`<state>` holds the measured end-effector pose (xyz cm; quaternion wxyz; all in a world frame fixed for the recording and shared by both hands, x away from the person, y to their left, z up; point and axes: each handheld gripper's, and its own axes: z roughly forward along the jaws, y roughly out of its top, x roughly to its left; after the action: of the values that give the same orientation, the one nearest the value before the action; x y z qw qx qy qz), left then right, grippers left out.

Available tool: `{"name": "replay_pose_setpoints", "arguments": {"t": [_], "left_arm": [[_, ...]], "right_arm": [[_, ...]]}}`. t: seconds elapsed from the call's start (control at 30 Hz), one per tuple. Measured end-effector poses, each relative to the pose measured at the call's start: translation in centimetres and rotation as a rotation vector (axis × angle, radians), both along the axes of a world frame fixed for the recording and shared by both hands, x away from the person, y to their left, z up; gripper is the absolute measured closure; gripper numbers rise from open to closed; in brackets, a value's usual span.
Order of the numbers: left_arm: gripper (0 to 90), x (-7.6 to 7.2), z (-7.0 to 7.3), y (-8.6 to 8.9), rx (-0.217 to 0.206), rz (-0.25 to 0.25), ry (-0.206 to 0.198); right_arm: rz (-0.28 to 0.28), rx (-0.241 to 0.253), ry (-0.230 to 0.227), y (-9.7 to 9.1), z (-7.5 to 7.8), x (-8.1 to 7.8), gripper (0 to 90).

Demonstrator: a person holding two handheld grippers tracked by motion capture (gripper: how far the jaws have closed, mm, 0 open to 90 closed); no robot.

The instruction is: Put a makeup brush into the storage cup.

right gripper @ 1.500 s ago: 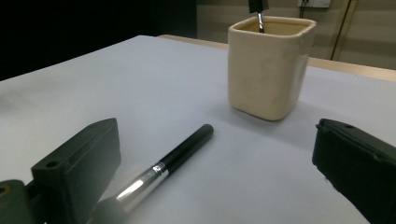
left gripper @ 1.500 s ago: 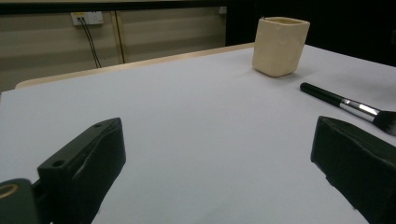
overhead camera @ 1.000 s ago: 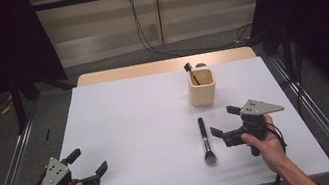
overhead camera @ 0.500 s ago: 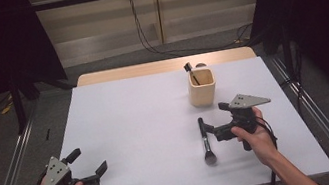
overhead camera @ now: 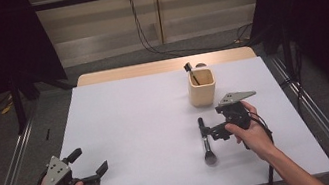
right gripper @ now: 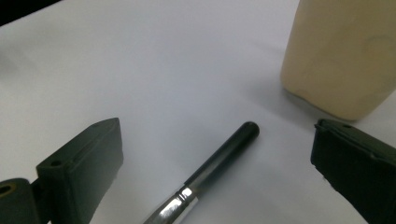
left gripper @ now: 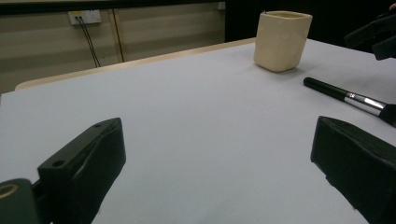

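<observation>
Makeup brush point(overhead camera: 205, 139) flat on table, right claw point(overhead camera: 211, 130) wide open astride its handle, left claw point(overhead camera: 90, 164) open, empty.

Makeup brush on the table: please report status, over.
Right hand-held gripper open, jaws astride the brush handle, not closed. Left hand-held gripper open, idle. Brush flat beside the cup; nothing blocking.

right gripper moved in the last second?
Yes. The right gripper has shifted left, toward the brush, and a bit nearer the cup; its open jaws now straddle the handle.

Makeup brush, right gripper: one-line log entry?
right gripper: open, straddling makeup brush | brush flat on table | left gripper: open, idle
</observation>
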<state>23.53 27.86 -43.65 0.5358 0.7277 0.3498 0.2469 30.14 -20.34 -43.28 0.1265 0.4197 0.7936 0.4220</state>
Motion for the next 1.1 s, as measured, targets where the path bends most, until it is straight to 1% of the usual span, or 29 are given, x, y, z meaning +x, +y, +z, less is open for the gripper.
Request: {"name": "replay_pose_setpoints", "arguments": {"t": [0.07, 0.13, 0.17, 0.33, 0.37, 0.43, 0.53, 0.6, 0.7, 0.73, 0.77, 0.83, 0.87, 0.97, 1.0, 1.03, 1.07, 1.1], "left_arm": [[3.2, 0.0, 0.0, 0.0, 0.006, -0.003, -0.003], [3.2, 0.0, 0.0, -0.1, 0.005, -0.004, -0.003], [3.2, 0.0, 0.0, -0.1, 0.008, -0.005, -0.003], [3.2, 0.0, 0.0, -0.2, 0.019, -0.007, -0.007], [3.1, 0.0, 0.0, -0.2, 0.02, -0.007, -0.008], [3.2, 0.0, 0.0, -0.2, 0.021, -0.009, -0.009], [3.2, 0.1, 0.0, -0.2, 0.026, -0.009, -0.011], [3.2, 0.1, 0.0, -0.1, 0.025, -0.005, -0.01], [3.2, 0.1, 0.0, -0.1, 0.026, -0.002, -0.008], [3.1, 0.1, 0.0, -0.1, 0.027, -0.002, -0.007], [3.2, 0.2, 0.0, -0.1, 0.026, -0.002, -0.007], [3.2, 0.2, 0.0, -0.1, 0.027, -0.003, -0.007], [3.2, 0.2, 0.0, -0.1, 0.029, -0.005, -0.008], [3.1, 0.2, 0.0, -0.1, 0.029, -0.006, -0.008], [3.2, 0.2, 0.0, -0.1, 0.029, -0.005, -0.009], [3.2, 0.2, -0.1, -0.1, 0.026, -0.003, -0.006], [3.1, 0.2, 0.0, -0.1, 0.027, -0.002, -0.005], [3.2, 0.2, 0.0, -0.1, 0.027, -0.003, -0.006]], "right_arm": [[0.011, -0.027, 0.049, 0.2, -0.1, 0.2, 3.1], [0.015, -0.057, 0.079, 0.3, -0.2, 0.3, 3.1], [0.021, -0.067, 0.111, 0.5, -0.2, 0.5, 3.1], [0.019, -0.123, 0.162, 0.9, -0.1, 0.9, 3.0], [0.025, -0.136, 0.177, 1.0, -0.1, 1.0, 3.1], [0.041, -0.148, 0.19, 1.1, -0.1, 1.2, 3.0], [0.058, -0.162, 0.252, 1.4, 0.0, 1.5, 3.2], [0.061, -0.19, 0.257, 1.6, 0.0, 1.6, 3.6], [0.069, -0.207, 0.297, 2.0, 0.0, 1.7, 3.9], [0.072, -0.214, 0.302, 2.1, 0.0, 1.8, 4.3], [0.068, -0.225, 0.32, 2.3, 0.0, 1.8, 4.7], [0.068, -0.251, 0.336, 2.5, 0.0, 1.9, 7.0], [0.075, -0.259, 0.345, 2.6, 0.0, 2.0, 8.0], [0.066, -0.269, 0.362, 2.9, 0.3, 2.3, 8.6], [0.066, -0.27, 0.374, 3.0, 0.4, 2.3, 9.8], [0.067, -0.275, 0.389, 3.1, 0.4, 2.4, 12.9], [0.074, -0.286, 0.388, 3.3, 0.3, 2.5, 15.5], [0.07, -0.29, 0.395, 3.4, 0.3, 2.6, 15.4]]}}
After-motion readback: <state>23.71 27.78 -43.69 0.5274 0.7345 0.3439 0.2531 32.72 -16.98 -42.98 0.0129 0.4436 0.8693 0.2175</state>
